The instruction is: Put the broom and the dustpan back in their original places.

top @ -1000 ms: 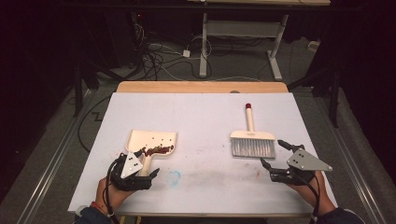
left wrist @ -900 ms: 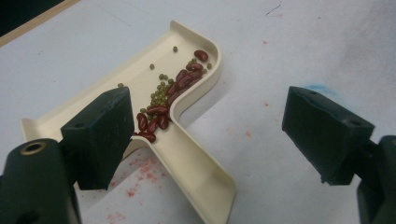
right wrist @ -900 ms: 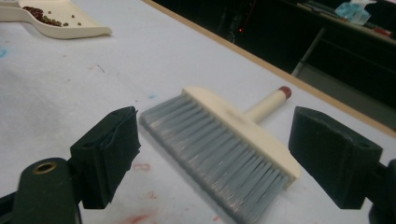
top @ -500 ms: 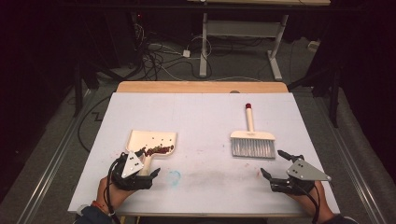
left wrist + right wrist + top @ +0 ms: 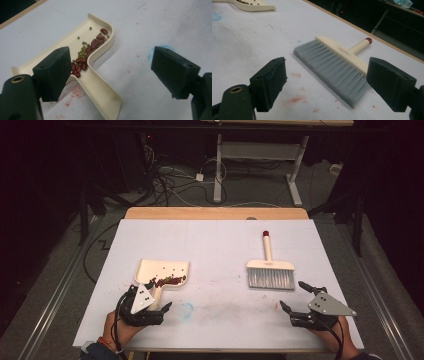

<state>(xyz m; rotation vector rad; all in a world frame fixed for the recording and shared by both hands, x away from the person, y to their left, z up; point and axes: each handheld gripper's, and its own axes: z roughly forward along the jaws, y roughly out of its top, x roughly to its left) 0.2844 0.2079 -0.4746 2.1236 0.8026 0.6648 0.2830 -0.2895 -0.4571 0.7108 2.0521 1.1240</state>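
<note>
A cream dustpan (image 5: 162,271) lies at the left of the white table, with red and green beans (image 5: 168,280) heaped at its back wall. In the left gripper view the beans (image 5: 88,48) sit where the pan meets its handle (image 5: 101,92). My left gripper (image 5: 155,296) is open just behind the pan, and the handle lies between its jaws (image 5: 113,68) without touching them. A grey-bristled brush (image 5: 270,272) with a cream handle and red tip lies at the right. My right gripper (image 5: 291,294) stands open beside and behind the bristles (image 5: 332,67), holding nothing.
The table (image 5: 215,245) is covered in white paper with a wooden strip (image 5: 215,213) along its far edge. A blue smudge (image 5: 186,309) and faint red stains mark the paper. Cables and a desk frame (image 5: 255,165) are on the floor beyond.
My right gripper has drawn back from the brush toward the near edge of the table. The left gripper, dustpan and brush have stayed in place.
</note>
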